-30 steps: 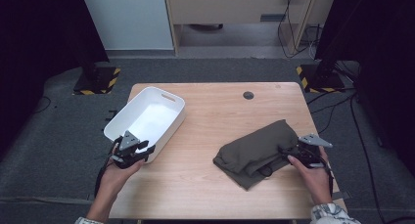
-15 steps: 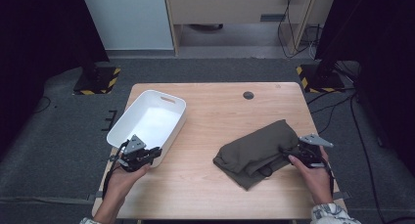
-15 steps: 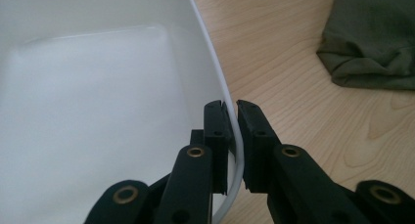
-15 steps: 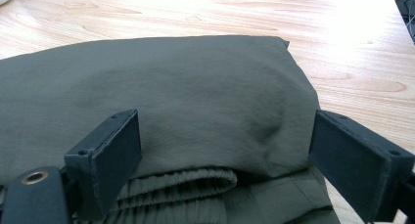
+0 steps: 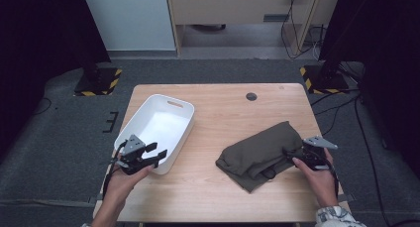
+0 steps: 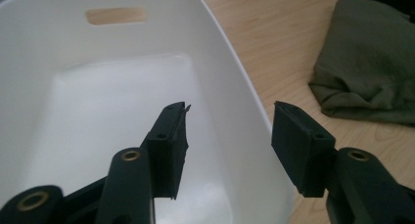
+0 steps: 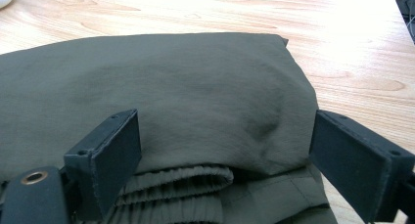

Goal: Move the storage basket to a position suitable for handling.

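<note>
A white plastic bin with a handle slot stands on the left of the wooden table. My left gripper is at the bin's near right corner. In the left gripper view its jaws have just been opening and stand apart, one inside the bin and one outside, with the bin's wall loose between them. A folded olive-green garment lies on the right of the table. My right gripper is at its right edge, open, its jaws wide on either side of the folded cloth and its elastic waistband.
A round dark hole sits in the tabletop near the far edge. Bare wood lies between the bin and the garment. Beyond the table are a white cabinet, cables and stand bases with yellow-black tape.
The left gripper, shut on the bin's rim half a second ago, has opened and let go. The bin has shifted slightly to the right. The right hand has stayed put.
</note>
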`<move>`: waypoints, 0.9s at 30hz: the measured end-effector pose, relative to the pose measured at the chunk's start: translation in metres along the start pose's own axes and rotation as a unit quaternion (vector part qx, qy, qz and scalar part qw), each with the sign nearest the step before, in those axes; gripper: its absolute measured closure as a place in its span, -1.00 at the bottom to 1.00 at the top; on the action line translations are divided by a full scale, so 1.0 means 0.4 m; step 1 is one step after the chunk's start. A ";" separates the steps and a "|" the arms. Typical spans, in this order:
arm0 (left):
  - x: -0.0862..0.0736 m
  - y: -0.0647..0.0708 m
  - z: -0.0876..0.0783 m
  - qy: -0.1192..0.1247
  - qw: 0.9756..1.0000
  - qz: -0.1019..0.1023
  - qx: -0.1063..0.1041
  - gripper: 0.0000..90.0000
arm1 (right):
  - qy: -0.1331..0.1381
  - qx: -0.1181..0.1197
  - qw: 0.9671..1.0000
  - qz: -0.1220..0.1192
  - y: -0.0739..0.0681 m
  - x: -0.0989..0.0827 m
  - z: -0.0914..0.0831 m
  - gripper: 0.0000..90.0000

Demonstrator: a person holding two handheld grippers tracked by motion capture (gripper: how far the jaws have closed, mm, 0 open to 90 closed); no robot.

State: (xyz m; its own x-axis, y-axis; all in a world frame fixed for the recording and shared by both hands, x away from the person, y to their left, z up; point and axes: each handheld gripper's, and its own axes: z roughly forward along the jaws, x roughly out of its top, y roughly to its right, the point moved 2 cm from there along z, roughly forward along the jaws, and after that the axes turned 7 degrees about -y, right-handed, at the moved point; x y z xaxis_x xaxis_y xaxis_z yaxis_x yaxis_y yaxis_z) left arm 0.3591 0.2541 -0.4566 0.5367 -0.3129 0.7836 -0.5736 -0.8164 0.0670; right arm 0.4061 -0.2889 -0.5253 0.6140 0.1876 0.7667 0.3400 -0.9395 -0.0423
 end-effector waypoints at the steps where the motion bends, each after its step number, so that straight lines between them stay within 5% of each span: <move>1: 0.005 -0.025 -0.014 0.007 1.000 -0.006 0.015 -0.03 | -0.001 0.000 1.000 0.000 0.000 0.000 0.000 -0.74; 7: 0.011 -0.099 -0.046 0.017 0.998 -0.018 0.056 -0.06 | -0.003 -0.001 1.000 -0.003 -0.001 -0.001 0.001 -0.73; 9: 0.010 -0.145 -0.066 0.024 0.996 -0.028 0.079 -0.06 | -0.003 -0.002 1.000 -0.004 -0.004 -0.001 0.001 -0.73; 17: -0.025 -0.235 -0.092 0.022 0.991 -0.049 0.125 -0.03 | -0.003 -0.002 1.000 -0.004 -0.003 -0.001 0.003 -0.74; 27: -0.069 -0.288 -0.077 0.003 0.989 -0.075 0.127 0.17 | -0.004 -0.001 1.000 -0.002 -0.002 -0.002 0.003 -0.74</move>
State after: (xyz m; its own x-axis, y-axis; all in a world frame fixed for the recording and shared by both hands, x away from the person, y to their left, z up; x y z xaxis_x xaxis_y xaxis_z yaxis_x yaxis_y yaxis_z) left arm 0.3911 0.3718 -0.4669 0.6000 -0.1772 0.7802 -0.3132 -0.9494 0.0251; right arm 0.4061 -0.2880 -0.5265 0.6182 0.1941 0.7617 0.3411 -0.9393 -0.0374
